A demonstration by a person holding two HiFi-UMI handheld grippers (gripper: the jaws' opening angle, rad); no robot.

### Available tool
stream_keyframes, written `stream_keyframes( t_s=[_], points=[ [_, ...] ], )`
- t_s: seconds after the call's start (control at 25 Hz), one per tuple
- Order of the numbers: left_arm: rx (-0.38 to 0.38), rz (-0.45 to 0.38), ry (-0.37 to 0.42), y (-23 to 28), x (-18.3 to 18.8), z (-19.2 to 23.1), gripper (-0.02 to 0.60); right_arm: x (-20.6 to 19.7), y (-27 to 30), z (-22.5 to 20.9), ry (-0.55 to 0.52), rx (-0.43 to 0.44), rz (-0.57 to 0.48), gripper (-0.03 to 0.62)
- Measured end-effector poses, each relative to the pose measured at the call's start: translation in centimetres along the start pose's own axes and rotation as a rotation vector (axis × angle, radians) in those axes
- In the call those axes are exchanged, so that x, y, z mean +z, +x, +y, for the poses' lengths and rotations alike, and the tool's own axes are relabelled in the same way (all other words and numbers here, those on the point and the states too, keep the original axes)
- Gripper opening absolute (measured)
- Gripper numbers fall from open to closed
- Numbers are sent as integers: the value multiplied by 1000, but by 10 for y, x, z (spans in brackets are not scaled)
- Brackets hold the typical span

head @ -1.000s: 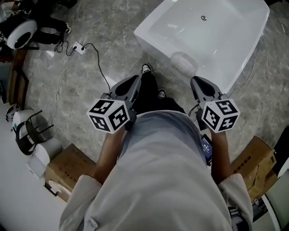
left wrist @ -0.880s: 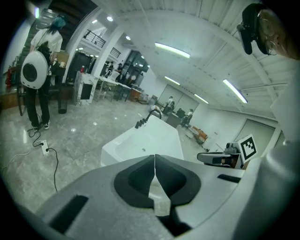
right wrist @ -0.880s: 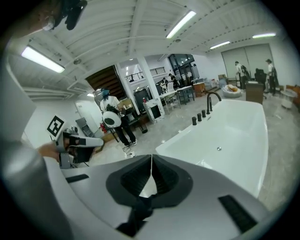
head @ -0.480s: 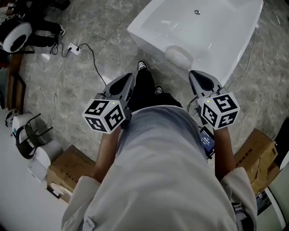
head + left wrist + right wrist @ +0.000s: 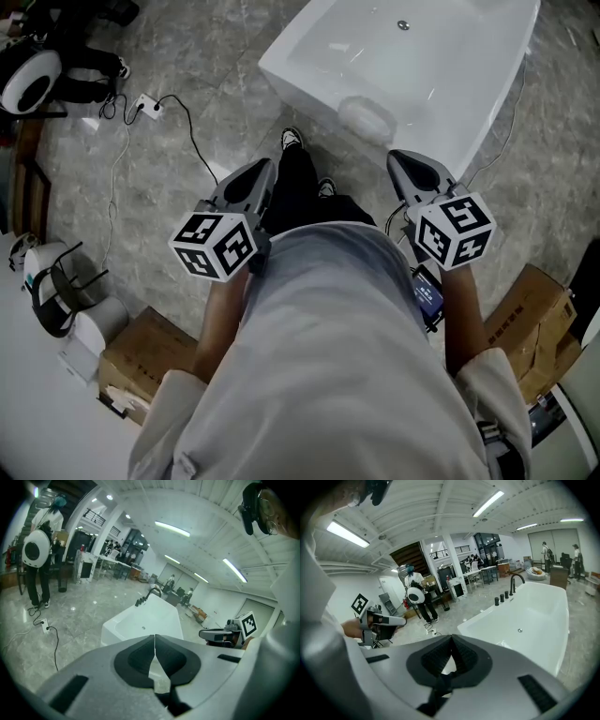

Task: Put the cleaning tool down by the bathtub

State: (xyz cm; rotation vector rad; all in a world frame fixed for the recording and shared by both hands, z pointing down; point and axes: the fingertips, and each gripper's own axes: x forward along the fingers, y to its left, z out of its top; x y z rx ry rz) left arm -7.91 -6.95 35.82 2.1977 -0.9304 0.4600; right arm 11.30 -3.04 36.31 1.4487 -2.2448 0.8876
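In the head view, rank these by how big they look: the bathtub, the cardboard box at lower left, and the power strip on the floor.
1. bathtub, by far the largest
2. cardboard box
3. power strip, smallest

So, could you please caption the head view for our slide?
Standing before a white bathtub, the person holds the left gripper and right gripper shut.

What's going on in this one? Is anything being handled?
A person stands on the stone floor at the near end of a white bathtub, with a gripper in each hand pointed toward the tub. The left gripper and the right gripper are both shut, with nothing between their jaws, so neither holds a cleaning tool. A white rounded item sits on the tub's near rim; I cannot tell what it is.
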Motion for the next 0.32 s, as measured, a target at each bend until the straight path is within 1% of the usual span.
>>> stream_keyframes(
  t_s=[0.32],
  points=[
    [-13,42,-3,2,-7,3,9,-5,3,-3,-4,-28,37,11]
  ],
)
